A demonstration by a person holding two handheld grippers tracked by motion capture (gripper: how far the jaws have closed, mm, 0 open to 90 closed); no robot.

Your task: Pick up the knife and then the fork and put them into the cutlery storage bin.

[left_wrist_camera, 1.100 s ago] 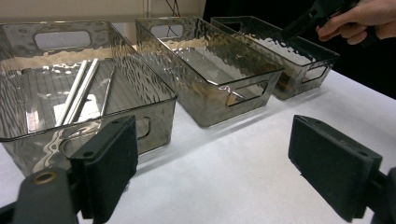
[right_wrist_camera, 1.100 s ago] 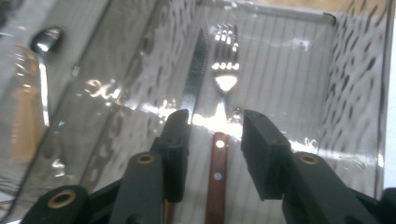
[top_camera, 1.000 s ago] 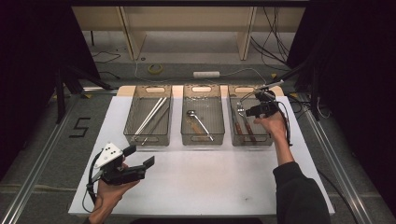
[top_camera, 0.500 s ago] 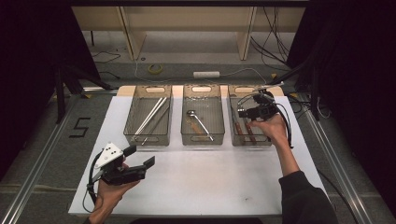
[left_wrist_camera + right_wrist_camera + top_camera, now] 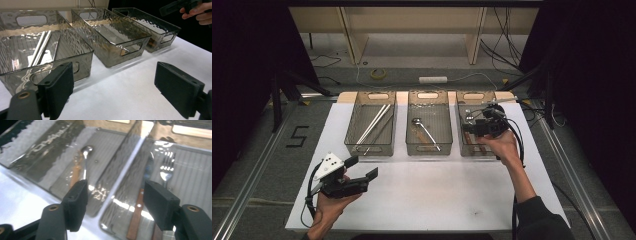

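- Sorting cutlery into three bins seems to be the work here; the middle bin (image 5: 429, 125) serves as landmark for all places below.
- Right of the middle bin stands the right bin (image 5: 472, 100), and the right hand-held gripper (image 5: 468, 125) hangs over it. Its jaws have just been opening and now stand wide apart with nothing between them, so it is released.
- Under this gripper, inside the right bin, lie a fork (image 5: 167, 170) and a knife (image 5: 140, 205) with a wooden handle. I judge that one of these was just put down, but which one I cannot tell.
- Inside the middle bin lies a spoon (image 5: 85, 160), with a brown piece beside it that is too blurred to name.
- Left of the middle bin stands the left bin (image 5: 371, 100), and it holds metal chopsticks (image 5: 41, 48).
- In front of the left bin, well apart from it, the left hand-held gripper (image 5: 361, 167) hovers over the white counter (image 5: 437, 190). It is also released, with its jaws open and empty.
- No loose cutlery shows on the counter in front of the bins, so the sorting looks almost finished or finished. What remains, in my judgement, is only to draw the right hand-held gripper back from the right bin.
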